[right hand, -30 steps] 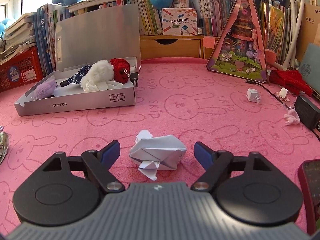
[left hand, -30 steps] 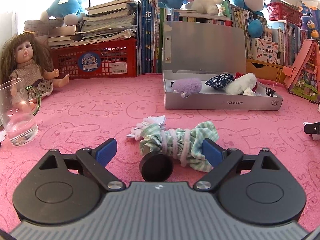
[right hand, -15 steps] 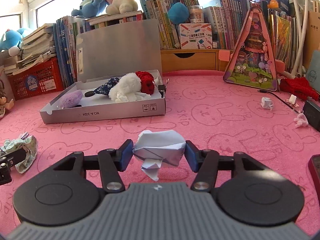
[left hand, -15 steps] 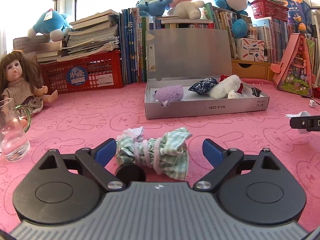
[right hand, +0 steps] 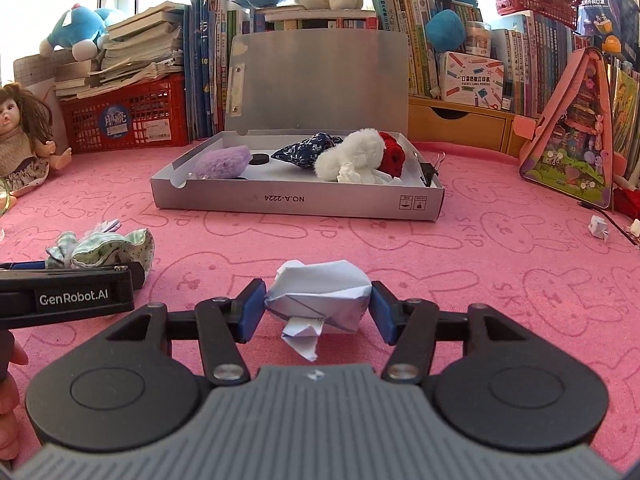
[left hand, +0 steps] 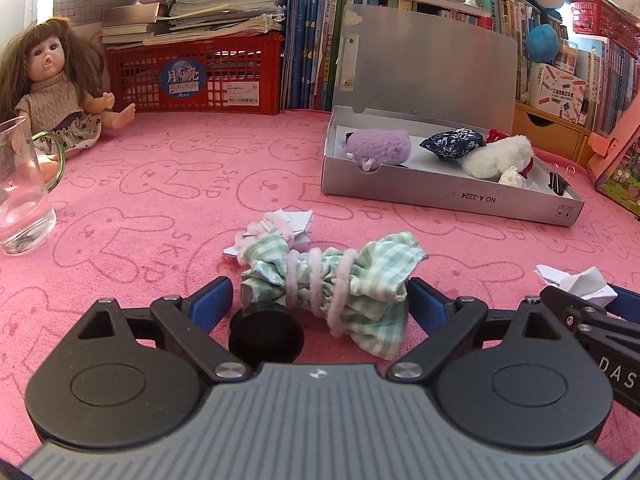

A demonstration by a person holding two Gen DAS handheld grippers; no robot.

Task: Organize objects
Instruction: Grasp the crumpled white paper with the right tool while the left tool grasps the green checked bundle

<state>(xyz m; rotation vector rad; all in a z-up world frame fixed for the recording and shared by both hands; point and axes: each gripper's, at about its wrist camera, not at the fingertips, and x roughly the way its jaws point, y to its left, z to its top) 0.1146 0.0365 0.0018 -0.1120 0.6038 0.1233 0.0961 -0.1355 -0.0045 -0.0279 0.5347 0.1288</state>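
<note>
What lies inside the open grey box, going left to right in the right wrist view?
Purple fuzzy toy → small black disc → blue patterned pouch → white fluffy toy → red knitted item → black binder clip.

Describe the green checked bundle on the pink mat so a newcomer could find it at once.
Start at the open grey box on the pink bunny-print mat. Nearer the camera than the box's left end lies the green checked cloth bundle, between the open left tool fingers. Unlike the white crumpled papers nearby, it is fabric wound with fuzzy pink cord.
</note>
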